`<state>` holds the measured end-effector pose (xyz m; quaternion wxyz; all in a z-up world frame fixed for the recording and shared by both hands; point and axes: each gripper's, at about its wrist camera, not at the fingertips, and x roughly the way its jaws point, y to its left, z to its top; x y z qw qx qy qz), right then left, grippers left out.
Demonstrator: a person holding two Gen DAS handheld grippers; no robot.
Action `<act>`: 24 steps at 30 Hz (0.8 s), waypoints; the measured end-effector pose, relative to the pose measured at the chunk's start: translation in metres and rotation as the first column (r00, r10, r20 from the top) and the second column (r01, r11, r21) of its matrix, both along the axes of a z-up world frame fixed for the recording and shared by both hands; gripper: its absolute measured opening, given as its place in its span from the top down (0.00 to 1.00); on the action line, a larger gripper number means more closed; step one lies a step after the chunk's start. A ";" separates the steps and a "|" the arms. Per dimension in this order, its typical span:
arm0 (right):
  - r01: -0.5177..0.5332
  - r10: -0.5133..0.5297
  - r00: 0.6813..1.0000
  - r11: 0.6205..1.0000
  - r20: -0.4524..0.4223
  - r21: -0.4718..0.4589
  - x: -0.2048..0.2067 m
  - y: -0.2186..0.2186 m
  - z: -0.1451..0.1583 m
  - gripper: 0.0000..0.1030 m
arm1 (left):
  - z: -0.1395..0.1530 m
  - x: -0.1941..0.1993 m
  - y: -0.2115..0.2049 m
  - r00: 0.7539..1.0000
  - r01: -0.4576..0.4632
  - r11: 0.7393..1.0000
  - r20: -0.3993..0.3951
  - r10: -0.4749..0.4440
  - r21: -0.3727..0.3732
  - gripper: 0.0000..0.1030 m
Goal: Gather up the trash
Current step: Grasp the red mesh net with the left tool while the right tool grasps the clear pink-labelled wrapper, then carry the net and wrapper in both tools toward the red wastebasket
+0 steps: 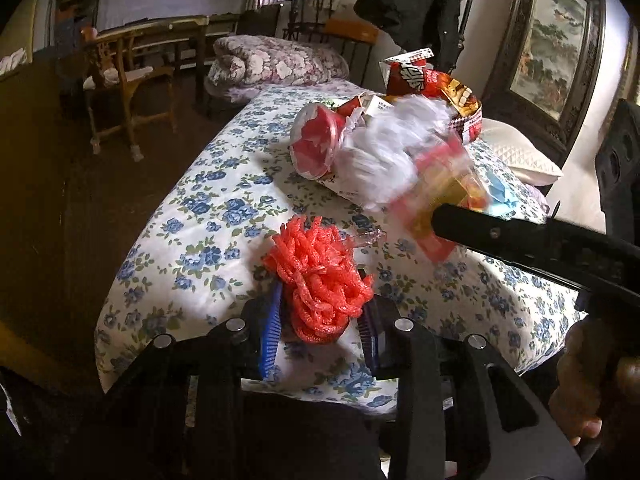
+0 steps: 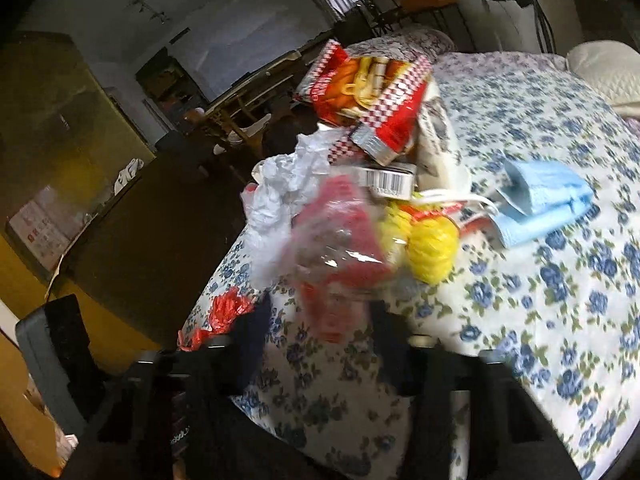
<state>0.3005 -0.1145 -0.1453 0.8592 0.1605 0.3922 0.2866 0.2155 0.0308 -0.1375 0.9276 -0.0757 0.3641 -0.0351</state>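
In the left wrist view, a wooden chair [image 1: 116,80] stands at the upper left on the dark floor, and a folded floral quilt [image 1: 276,62] lies beyond the bed. At lower centre the left gripper [image 1: 320,320] clamps a bundle of red-orange foam netting [image 1: 320,280] between its blue-padded fingers [image 1: 270,320], held just above the blue-flowered bedsheet [image 1: 192,208]. Up and right of it sits the trash heap: a clear tub with red contents [image 1: 316,142], crumpled white plastic [image 1: 384,156], and on top a red snack packet [image 1: 424,80] whose bold lettering is too warped to read. At the right edge the right gripper [image 1: 444,224] reaches in, closed on a blurred red and clear wrapper [image 1: 432,192]. A framed landscape painting [image 1: 556,48] hangs at the upper right. In the right wrist view the same wrapper [image 2: 340,248] fills the centre, pinched between that gripper's fingers; behind it are a checkered red noodle packet [image 2: 372,96], a barcode label [image 2: 388,182] with illegible digits, yellow netting [image 2: 432,248], and, to the right, a light blue face mask [image 2: 544,204] lying flat on the sheet.
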 end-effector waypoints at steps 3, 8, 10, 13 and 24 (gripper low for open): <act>0.011 -0.011 1.000 1.000 0.028 0.001 -0.008 -0.007 0.005 0.82 | -0.001 0.002 0.004 1.000 0.005 1.000 -0.011 -0.005 -0.023 0.67; 0.065 -0.061 0.991 0.997 0.119 -0.028 -0.029 -0.030 0.027 0.83 | 0.004 0.002 0.005 1.000 0.013 0.999 -0.012 -0.014 -0.035 0.67; 0.099 -0.093 0.983 0.995 0.156 -0.033 -0.037 -0.043 0.038 0.83 | 0.007 0.001 0.005 1.000 0.020 0.999 -0.002 -0.020 -0.041 0.67; 0.135 -0.127 0.976 0.990 0.178 -0.035 -0.041 -0.064 0.048 0.83 | 0.017 -0.001 0.003 0.999 0.033 0.997 0.010 -0.032 -0.071 0.67; 0.191 -0.180 0.959 0.981 0.218 -0.032 -0.079 -0.121 0.072 0.83 | 0.069 -0.025 -0.041 0.984 0.156 0.987 0.097 -0.152 -0.038 0.67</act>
